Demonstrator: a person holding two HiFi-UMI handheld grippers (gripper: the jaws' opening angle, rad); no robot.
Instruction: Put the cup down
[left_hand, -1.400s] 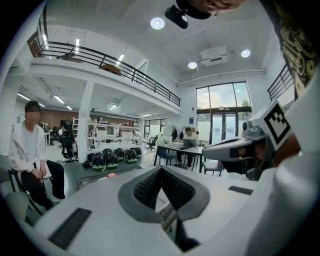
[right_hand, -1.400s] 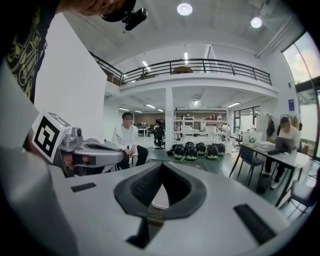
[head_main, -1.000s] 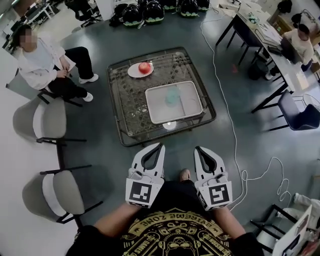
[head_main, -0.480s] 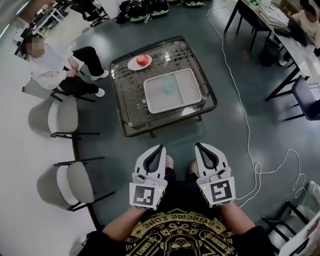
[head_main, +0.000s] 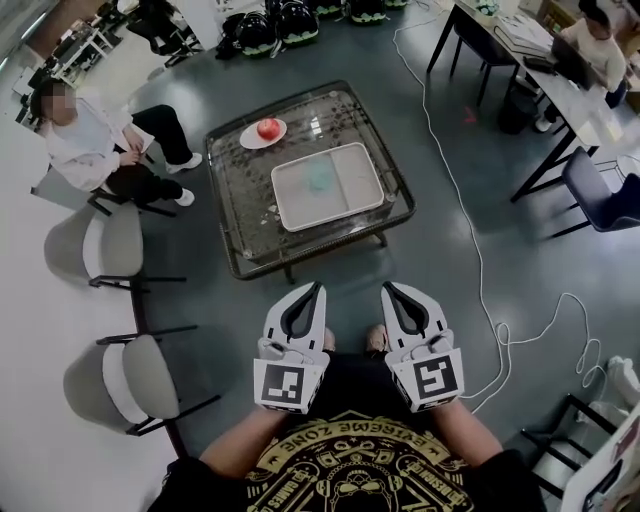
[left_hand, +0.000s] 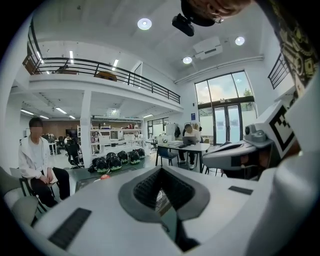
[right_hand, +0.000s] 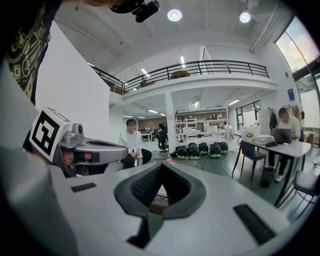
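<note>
Two grippers, the left gripper (head_main: 318, 287) and the right gripper (head_main: 386, 287), have their jaws closed and empty. One pale teal cup (head_main: 320, 178), small and blurred, sits in one white tray (head_main: 357, 190) on the glass table (head_main: 240, 232), beside one apple (head_main: 269, 128) on one plate (head_main: 250, 139).

Table (head_main: 240, 212) — glossy glass over dark wire mesh; tray (head_main: 356, 190) matt white plastic; floor (head_main: 540, 250) smooth, grey.

left claw (head_main: 318, 288) closed, right claw (head_main: 386, 288) closed, side by side
</note>
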